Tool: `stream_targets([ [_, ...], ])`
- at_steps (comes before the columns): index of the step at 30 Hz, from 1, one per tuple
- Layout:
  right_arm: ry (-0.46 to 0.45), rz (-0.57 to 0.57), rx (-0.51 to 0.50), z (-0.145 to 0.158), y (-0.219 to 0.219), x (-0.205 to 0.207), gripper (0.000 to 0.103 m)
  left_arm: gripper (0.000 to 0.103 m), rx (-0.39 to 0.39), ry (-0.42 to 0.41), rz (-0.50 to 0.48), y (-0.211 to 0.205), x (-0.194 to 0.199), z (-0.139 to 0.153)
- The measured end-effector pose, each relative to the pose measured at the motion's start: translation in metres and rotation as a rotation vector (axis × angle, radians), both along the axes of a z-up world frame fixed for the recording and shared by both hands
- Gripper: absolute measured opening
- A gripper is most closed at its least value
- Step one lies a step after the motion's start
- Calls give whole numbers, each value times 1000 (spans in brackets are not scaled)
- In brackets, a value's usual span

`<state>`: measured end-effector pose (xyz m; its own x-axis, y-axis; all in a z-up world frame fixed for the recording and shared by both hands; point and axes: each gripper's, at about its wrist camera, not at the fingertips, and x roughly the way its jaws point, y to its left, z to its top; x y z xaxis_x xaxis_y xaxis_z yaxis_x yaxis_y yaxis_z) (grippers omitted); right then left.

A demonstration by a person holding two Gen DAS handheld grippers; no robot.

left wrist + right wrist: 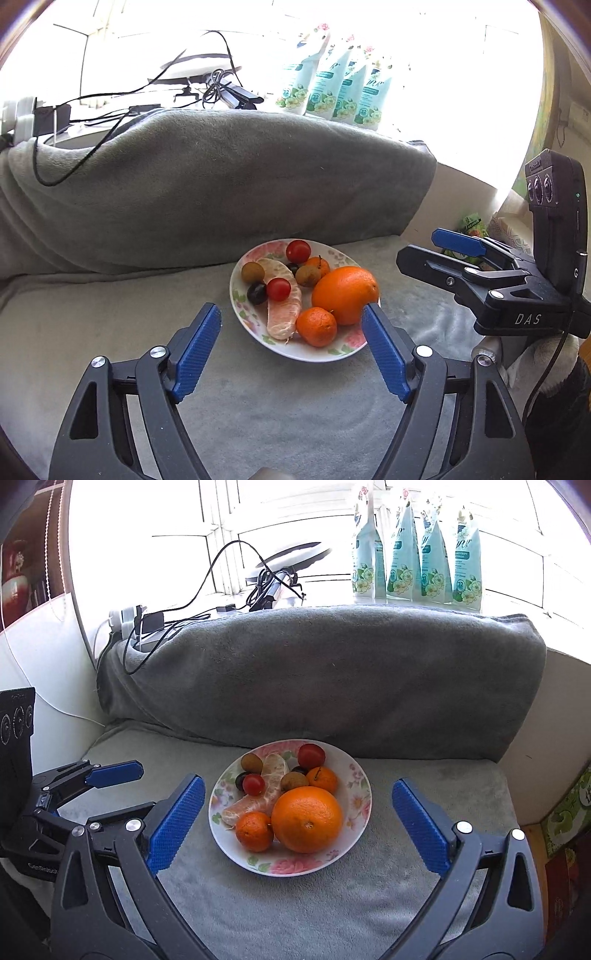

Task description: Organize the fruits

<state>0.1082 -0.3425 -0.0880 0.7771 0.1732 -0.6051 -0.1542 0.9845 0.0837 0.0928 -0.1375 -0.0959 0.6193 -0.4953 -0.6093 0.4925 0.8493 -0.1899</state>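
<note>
a floral plate (360, 794) heaped with fruit sits on a grey blanket (332, 904): a large orange (307, 819) at the front, two mandarins (254, 830), peeled citrus segments (258, 797), cherry tomatoes (311, 755) behind. the left gripper (291, 350) and right gripper (297, 827) hover before it, fingers spread wide and empty. four pouches (417, 554) line the bright windowsill.

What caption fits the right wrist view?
Open right tool hovers before a floral plate of fruit on a grey blanket.
</note>
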Motion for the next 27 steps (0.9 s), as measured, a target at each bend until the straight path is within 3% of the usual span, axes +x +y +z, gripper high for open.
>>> stream_targets([
  [27, -8, -11, -32, -1, 5, -17, 103, 82, 58, -11, 70, 1, -9, 5],
])
